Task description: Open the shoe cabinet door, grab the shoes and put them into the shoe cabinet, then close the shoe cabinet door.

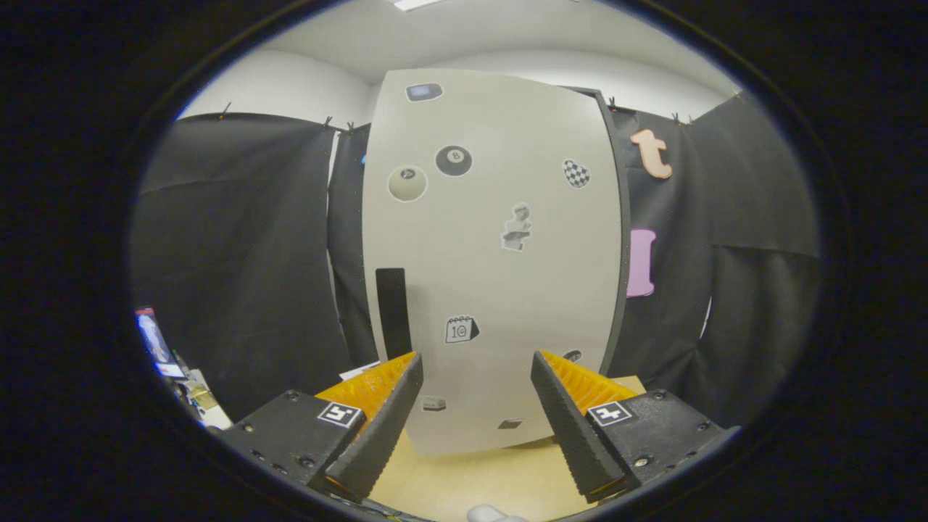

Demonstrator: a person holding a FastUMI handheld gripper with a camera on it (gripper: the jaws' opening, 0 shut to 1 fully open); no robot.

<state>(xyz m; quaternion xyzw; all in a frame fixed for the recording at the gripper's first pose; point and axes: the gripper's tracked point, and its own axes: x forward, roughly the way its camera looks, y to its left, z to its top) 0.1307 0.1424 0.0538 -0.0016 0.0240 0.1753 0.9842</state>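
The tool point(475, 406) is spread wide, gripping nothing. The shoe cabinet door point(493, 254), shut and dotted with stickers, stands just beyond its fingers on the bench point(464, 482), its dark handle point(392, 312) far left

The shoe cabinet door point(493, 275) is pale grey-white, scattered with stickers: a black eight-ball point(454, 160) beside a cream ball point(407, 183), a black-and-white chequered one point(576, 173) toward its right edge. Its handle point(392, 313) is a black vertical bar at its lower left. Below the door, the desk point(471, 478) is light tan wood.
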